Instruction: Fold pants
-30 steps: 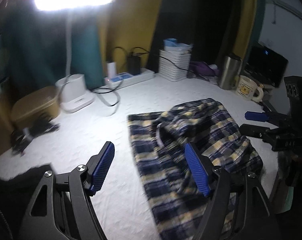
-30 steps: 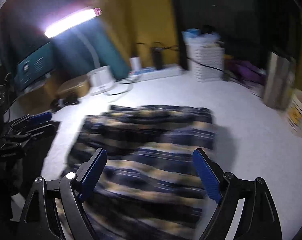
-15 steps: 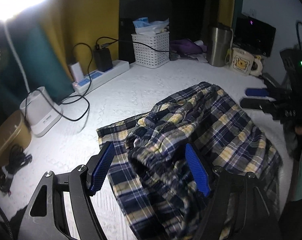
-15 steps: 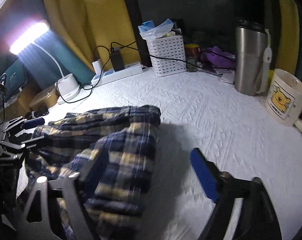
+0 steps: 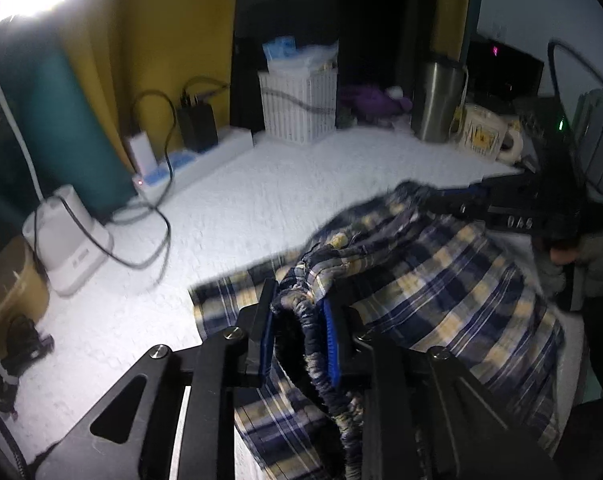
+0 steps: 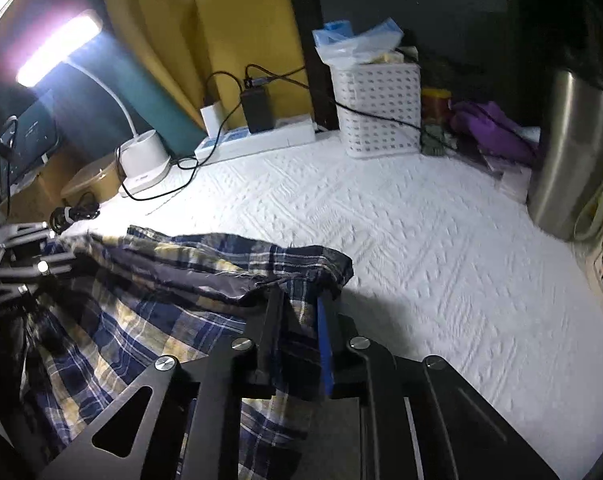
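Blue and yellow plaid pants (image 5: 441, 280) lie bunched on the white textured table cover (image 5: 261, 208). My left gripper (image 5: 299, 308) is closing its jaws on the elastic waistband, which is pinched between the blue pads. In the right wrist view the pants (image 6: 161, 280) spread to the left, and my right gripper (image 6: 301, 304) is closing on their right edge, with cloth held between the fingers. The right gripper (image 5: 501, 208) also shows at the pants' far side in the left wrist view. At the left edge of the right wrist view, the left gripper (image 6: 25, 256) appears.
Along the back stand a white lamp base (image 6: 145, 160) with a looping black cable, a power strip (image 6: 257, 140), a white basket (image 6: 377, 112), a steel tumbler (image 6: 569, 152) and a mug (image 5: 485, 136). A brown container (image 5: 9, 292) sits far left.
Both grippers went from wide open above the pants to closed on the cloth. Each moved down and in onto an edge, and the fabric bunched up between them.
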Demonstrator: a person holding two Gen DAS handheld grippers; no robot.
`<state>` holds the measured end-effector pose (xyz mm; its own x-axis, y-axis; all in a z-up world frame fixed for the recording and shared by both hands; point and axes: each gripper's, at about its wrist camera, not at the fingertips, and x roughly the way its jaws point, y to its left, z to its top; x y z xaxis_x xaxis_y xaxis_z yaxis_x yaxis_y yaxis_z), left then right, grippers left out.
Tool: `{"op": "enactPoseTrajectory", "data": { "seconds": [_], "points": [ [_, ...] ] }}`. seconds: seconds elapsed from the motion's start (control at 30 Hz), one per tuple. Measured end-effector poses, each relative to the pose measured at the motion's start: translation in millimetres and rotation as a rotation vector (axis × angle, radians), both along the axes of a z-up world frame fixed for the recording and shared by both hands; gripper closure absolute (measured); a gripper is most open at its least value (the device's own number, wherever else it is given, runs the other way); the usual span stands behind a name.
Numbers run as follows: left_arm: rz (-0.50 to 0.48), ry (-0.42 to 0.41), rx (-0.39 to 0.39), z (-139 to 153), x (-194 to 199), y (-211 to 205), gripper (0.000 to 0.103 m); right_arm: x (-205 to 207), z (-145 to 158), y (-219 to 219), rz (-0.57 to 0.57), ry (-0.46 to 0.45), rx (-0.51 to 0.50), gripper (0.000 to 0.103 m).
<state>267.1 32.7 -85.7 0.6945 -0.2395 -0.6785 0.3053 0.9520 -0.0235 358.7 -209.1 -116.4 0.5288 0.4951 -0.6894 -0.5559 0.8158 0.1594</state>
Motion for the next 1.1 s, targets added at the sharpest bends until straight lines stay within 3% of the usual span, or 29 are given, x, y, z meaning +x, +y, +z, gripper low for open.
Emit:
{"op": "enactPoseTrajectory", "data": {
  "seconds": [0.13, 0.57, 0.63, 0.7, 0.73, 0.93, 1.1],
  "points": [
    [0.013, -0.011, -0.021, 4.4, 12.6, 9.7, 0.084, 11.8, 2.5, 7.3, -0.004, 0.010, 0.003, 0.088],
    [0.069, 0.072, -0.013, -37.5, 33.3, 31.7, 0.084, 44.2, -20.7, 32.3, -0.044, 0.032, -0.049, 0.088],
    [0.073, 0.078, -0.020, -40.3, 33.4, 34.5, 0.083, 47.2, -19.0, 30.7, -0.071, 0.013, -0.068, 0.079],
    [0.081, 0.080, -0.036, -41.3, 33.6, 36.9, 0.083, 49.4, -16.8, 23.9, -0.114, 0.005, -0.083, 0.056],
    [0.083, 0.077, -0.039, -40.6, 33.2, 36.9, 0.083, 48.5, -13.8, 16.3, -0.133, 0.021, -0.068, 0.055],
    [0.094, 0.071, -0.055, -32.1, 30.5, 37.9, 0.081, 8.4, 3.7, -17.4, -0.156, 0.047, -0.043, 0.053],
    [0.133, 0.055, -0.063, -18.3, 21.2, 44.0, 0.060, -36.2, 6.8, -42.6, -0.176, 0.109, 0.029, 0.053]
  ]
}}
